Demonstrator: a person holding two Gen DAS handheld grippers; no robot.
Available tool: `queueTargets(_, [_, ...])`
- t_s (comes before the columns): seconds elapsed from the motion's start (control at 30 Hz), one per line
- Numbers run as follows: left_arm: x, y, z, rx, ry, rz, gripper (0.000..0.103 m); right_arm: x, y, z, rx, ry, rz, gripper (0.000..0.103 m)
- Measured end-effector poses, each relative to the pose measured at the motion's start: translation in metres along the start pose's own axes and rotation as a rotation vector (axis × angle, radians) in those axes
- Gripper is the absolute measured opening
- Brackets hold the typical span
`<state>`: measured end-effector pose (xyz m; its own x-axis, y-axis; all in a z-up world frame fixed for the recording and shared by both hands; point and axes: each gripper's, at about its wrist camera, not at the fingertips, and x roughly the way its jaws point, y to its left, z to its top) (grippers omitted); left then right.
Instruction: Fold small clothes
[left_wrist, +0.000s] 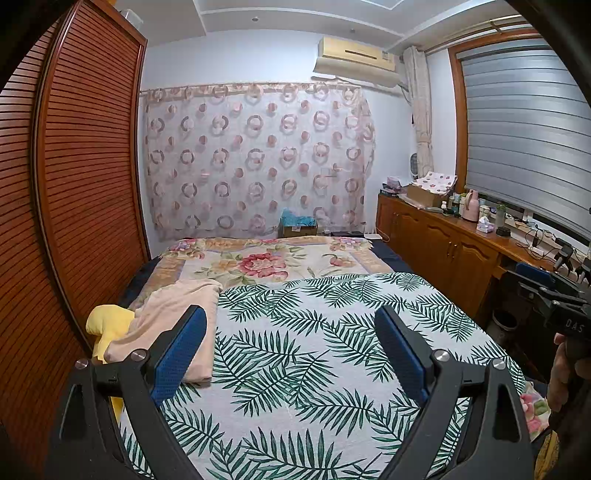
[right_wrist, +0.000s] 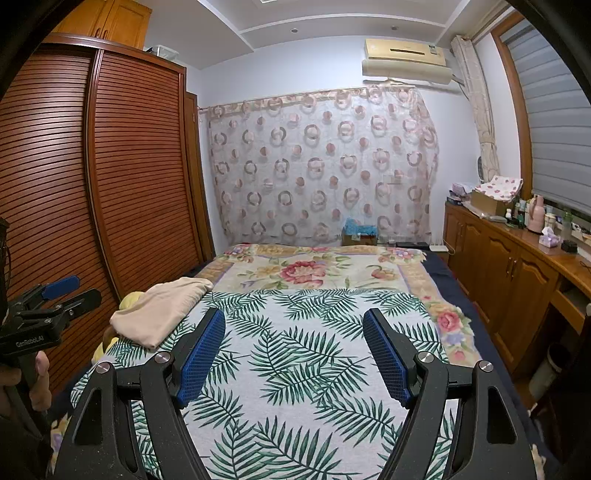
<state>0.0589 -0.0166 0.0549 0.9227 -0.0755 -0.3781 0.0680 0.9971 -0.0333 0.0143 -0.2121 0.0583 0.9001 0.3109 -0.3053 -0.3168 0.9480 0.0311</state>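
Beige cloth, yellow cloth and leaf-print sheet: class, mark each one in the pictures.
beige cloth (right_wrist: 162, 314), right wrist view, middle of its folded top.
yellow cloth (left_wrist: 107, 323), left wrist view, its bare upper lobe.
leaf-print sheet (left_wrist: 295, 350), left wrist view, bare middle.

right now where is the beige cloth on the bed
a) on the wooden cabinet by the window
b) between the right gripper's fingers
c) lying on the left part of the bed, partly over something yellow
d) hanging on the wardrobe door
c: the beige cloth lies bunched at the left edge of the leaf-print sheet, with a yellow item showing from under it, and neither gripper touches it.
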Motion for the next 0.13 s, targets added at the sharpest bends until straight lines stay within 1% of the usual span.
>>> queueTargets(0.13, [0.0001, 0.0003, -0.0006, 0.000, 0.000, 0.000, 0.093, -0.0001, -0.0001, 0.0001, 0.000, -0.001, 0.000, 0.079])
